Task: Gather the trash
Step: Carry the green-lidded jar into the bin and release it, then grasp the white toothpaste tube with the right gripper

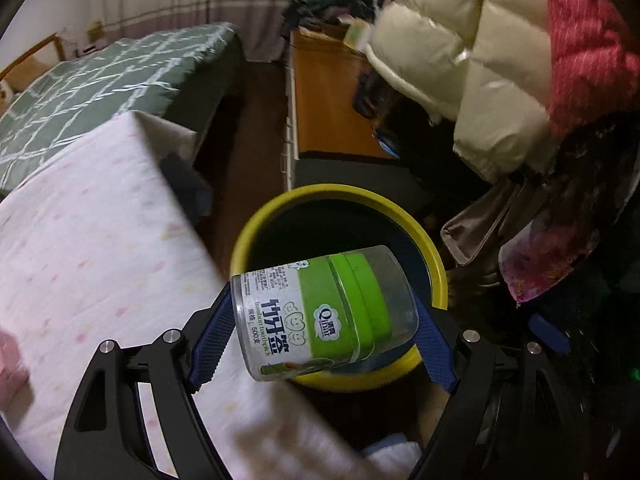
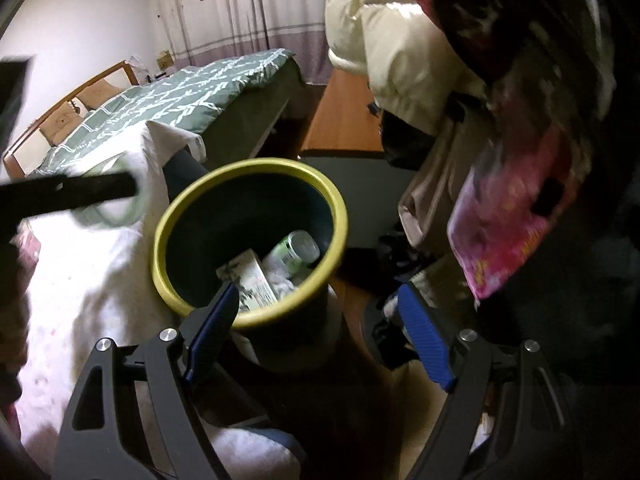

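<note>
The left tongs [image 1: 324, 320] are clenched on a clear toothpick jar [image 1: 320, 312] with a green label and green lid. The jar lies sideways between the two blue pads: its long axis runs across from one pad to the other, the lid end toward the right pad and a little raised, the base end toward the left pad. The jar hangs directly over the near part of the mouth of the trash bin [image 1: 256, 224], a dark bin with a yellow rim that stands on the floor just beside the tabletop [image 1: 100, 240] with its pale patterned cloth.

The right tongs [image 2: 316, 336] are released and hold nothing; they hover near the same trash bin [image 2: 168, 224], at its near rim. In the right wrist view a green bottle [image 2: 296, 252], a flat carton [image 2: 256, 276] and some crumpled paper lie inside the bin.

I judge that the left side does the next step, because its jar is above the opening. Only a release is needed, but the jar is close to the near rim, so it may strike that rim when it falls.
</note>
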Demonstrator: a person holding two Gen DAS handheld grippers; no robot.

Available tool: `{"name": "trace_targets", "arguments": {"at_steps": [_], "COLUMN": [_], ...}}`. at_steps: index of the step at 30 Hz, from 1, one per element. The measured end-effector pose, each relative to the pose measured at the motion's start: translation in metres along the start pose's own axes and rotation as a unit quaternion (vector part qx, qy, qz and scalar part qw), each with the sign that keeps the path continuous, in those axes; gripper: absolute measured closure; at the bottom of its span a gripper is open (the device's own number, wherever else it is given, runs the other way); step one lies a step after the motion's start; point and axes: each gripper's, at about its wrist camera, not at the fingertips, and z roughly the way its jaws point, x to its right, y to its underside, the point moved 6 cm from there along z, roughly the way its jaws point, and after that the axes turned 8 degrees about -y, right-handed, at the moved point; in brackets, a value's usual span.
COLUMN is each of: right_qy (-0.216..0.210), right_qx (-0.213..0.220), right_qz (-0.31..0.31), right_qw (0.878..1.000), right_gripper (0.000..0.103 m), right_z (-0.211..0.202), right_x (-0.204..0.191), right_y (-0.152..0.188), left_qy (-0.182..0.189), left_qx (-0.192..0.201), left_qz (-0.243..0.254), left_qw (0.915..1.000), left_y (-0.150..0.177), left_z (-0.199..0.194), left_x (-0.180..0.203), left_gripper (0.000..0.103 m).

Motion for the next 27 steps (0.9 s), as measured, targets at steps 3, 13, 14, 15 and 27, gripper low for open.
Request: {"name": "trace_targets", "arguments": {"at_steps": [3,13,14,15,27], "right_qy": [0.001,-0.004,-0.005,-0.006,-0.032], "right_qx": [-0.003,0.0,0.0,0.0,-0.004], "right_qz": [0.006,0.008,0.007,0.006,-0.023], "right_qw": [1.0,1.0,1.0,1.0,0.999], "right_gripper": [0.026,0.025,0.025,0.025,0.025], "right_z": [-0.002,-0.005,-0.005,-0.005,-0.003], "right_x": [0.005,0.003,0.002,0.001,-0.035], "right_y": [0.005,0.004,0.004,0.004,0.006], "left_qy": [-0.001,0.009,0.006,0.001,-0.067], "left_qx": [-0.012,0.004,0.018,0.028,0.128], "left_qz": [0.013,-0.001,-0.003,-0.005,-0.076], "left_qw": [0.9998,0.9999,0.9998,0.9996,0.9865], "left_y": [-0.005,-0.017,-0.017,-0.017,0.047], "left_z": [0.022,0.018,0.004,-0.008,-0.165], "left_x": [0.015,0.017,0.012,0.007,-0.095], "left_gripper": [0.023,0.011,0.011,0.01,0.005]}}
